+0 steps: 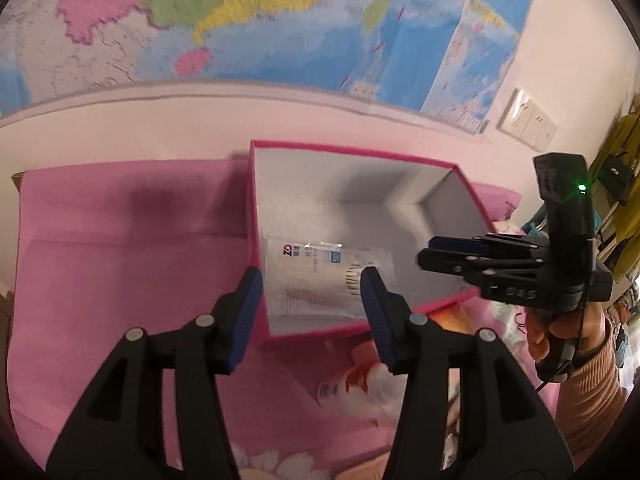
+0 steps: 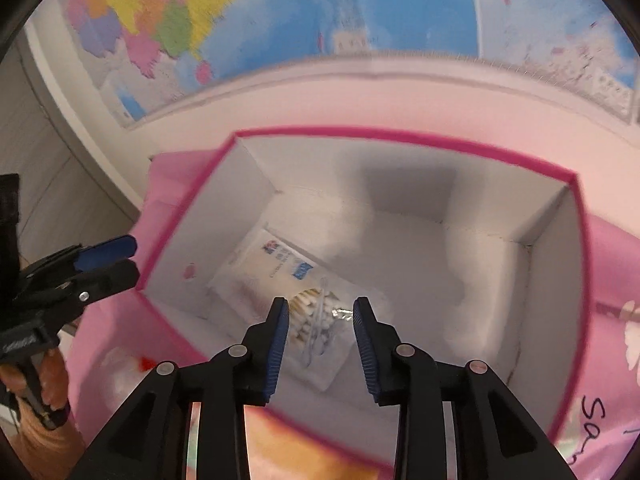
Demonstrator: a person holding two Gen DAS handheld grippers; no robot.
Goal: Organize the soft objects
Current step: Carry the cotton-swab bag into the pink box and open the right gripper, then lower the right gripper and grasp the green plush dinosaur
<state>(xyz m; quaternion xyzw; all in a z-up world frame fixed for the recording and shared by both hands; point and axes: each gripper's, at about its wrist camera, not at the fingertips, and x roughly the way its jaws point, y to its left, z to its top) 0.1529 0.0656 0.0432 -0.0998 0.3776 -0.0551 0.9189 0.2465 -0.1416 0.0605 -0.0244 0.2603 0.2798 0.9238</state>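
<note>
A pink-rimmed box [image 1: 352,152] with white inside walls stands on a pink cloth [image 1: 120,248]. A clear bag of cotton swabs [image 1: 320,276] lies on its floor; it also shows in the right wrist view [image 2: 288,304] inside the box [image 2: 400,136]. My left gripper [image 1: 312,284] is open and empty above the box's near left corner. My right gripper [image 2: 320,316] is open and empty over the bag; it shows from the side in the left wrist view [image 1: 440,252]. The left gripper shows in the right wrist view [image 2: 116,260] beside the box.
Another clear packet with red print [image 1: 360,380] lies on the cloth in front of the box. A colourful wall map [image 1: 240,20] hangs behind. A wall socket [image 1: 528,120] sits at the right. Hanging bags [image 1: 620,168] are at the far right.
</note>
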